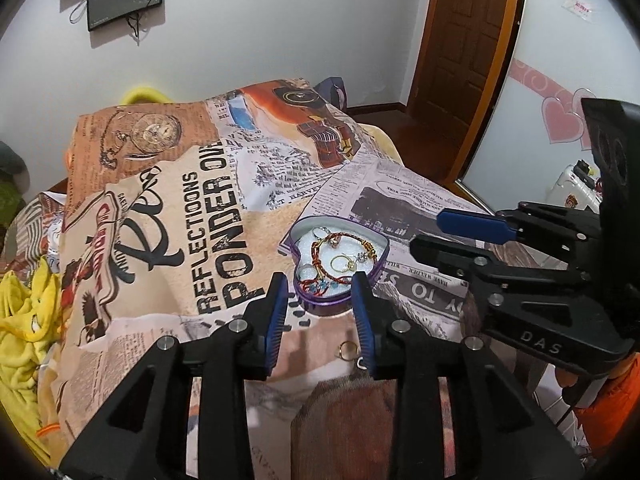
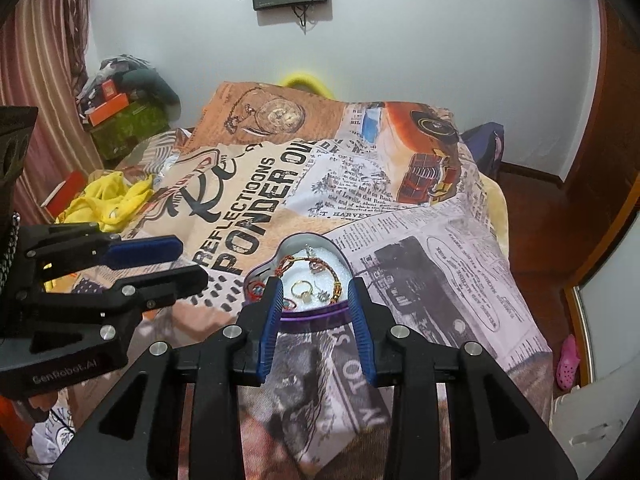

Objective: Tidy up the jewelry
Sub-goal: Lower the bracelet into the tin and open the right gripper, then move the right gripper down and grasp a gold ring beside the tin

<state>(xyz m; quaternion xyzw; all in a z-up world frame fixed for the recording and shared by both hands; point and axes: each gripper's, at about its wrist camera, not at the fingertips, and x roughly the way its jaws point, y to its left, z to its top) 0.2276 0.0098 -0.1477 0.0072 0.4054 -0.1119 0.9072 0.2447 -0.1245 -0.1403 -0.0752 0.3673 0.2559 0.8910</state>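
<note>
A purple heart-shaped tin [image 1: 320, 303] [image 2: 310, 314] sits open on the printed bedspread. On its white lining lie a red-and-gold bracelet [image 1: 340, 237] [image 2: 294, 259], a gold ring [image 1: 343, 263] [image 2: 301, 289] and small earrings. A loose gold ring [image 1: 347, 350] lies on the cloth in front of the tin, between my left fingers. My left gripper [image 1: 320, 280] is open and empty just short of the tin. My right gripper [image 2: 315, 284] is open and empty over the tin's near edge. Each gripper shows in the other's view, the right [image 1: 440, 232] and the left [image 2: 188, 260].
The bedspread [image 1: 224, 200] covers a bed. Yellow cloth [image 1: 28, 320] [image 2: 108, 200] is bunched at its left. A wooden door [image 1: 460, 60] and a mirrored panel stand at the right. Boxes and clutter [image 2: 120, 112] sit by the curtain. A pink shoe [image 2: 568, 360] lies on the floor.
</note>
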